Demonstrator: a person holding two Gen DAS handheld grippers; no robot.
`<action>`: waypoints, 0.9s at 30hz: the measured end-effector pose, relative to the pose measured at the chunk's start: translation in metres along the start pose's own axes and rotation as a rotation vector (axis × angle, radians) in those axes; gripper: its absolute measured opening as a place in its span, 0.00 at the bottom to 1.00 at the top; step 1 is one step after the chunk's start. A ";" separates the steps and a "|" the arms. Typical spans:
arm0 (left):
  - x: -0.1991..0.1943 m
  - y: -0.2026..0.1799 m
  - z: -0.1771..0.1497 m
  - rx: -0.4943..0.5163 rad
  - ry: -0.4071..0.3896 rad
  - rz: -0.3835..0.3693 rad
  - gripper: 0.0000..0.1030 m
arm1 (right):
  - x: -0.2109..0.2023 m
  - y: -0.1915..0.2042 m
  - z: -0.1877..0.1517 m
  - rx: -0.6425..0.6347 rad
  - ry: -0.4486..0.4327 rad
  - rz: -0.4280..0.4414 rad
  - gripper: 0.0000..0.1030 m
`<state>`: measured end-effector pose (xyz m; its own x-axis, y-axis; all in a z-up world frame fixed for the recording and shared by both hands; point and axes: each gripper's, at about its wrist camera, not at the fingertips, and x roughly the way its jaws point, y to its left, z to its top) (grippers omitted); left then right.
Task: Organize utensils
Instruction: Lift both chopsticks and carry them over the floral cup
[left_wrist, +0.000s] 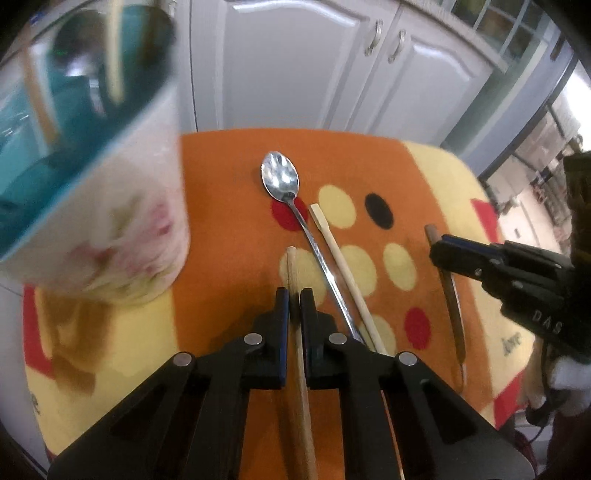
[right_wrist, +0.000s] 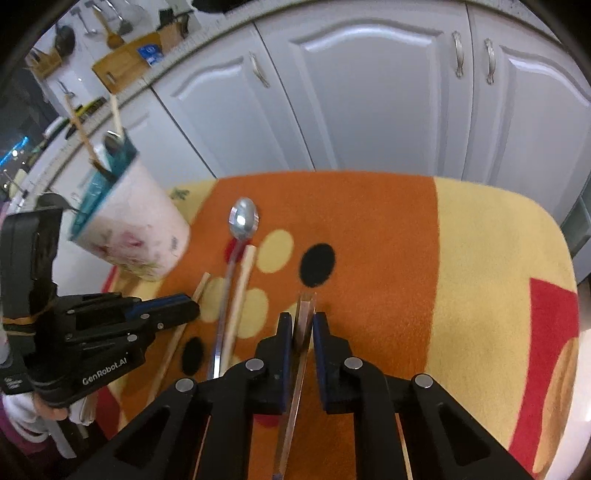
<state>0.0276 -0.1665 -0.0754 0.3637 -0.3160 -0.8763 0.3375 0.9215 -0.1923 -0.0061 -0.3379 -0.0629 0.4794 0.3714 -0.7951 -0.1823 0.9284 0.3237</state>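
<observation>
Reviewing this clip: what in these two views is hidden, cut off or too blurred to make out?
- Left wrist view: the cup is blurred; its pattern and contents are unclear.
- Left wrist view: the wooden chopstick runs under the left gripper; its lower end is cut off.
- Right wrist view: the dark utensil in the right gripper is seen edge-on; its type is unclear.

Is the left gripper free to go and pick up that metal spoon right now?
Probably not yet. The left gripper is shut on a wooden chopstick, so its fingers are taken. The spoon itself lies uncovered on the mat, just ahead and to its right, with nothing blocking it.
</observation>
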 end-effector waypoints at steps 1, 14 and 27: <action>-0.010 0.003 -0.001 -0.011 -0.015 -0.016 0.04 | -0.007 0.002 0.000 0.000 -0.017 0.015 0.10; -0.112 0.005 -0.010 -0.012 -0.201 -0.103 0.04 | -0.087 0.038 -0.012 -0.078 -0.176 0.113 0.09; -0.176 0.002 -0.010 0.004 -0.317 -0.149 0.04 | -0.137 0.071 -0.017 -0.171 -0.264 0.130 0.09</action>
<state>-0.0444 -0.1071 0.0741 0.5616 -0.5023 -0.6575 0.4105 0.8591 -0.3057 -0.0994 -0.3229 0.0597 0.6441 0.4924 -0.5853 -0.3876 0.8698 0.3052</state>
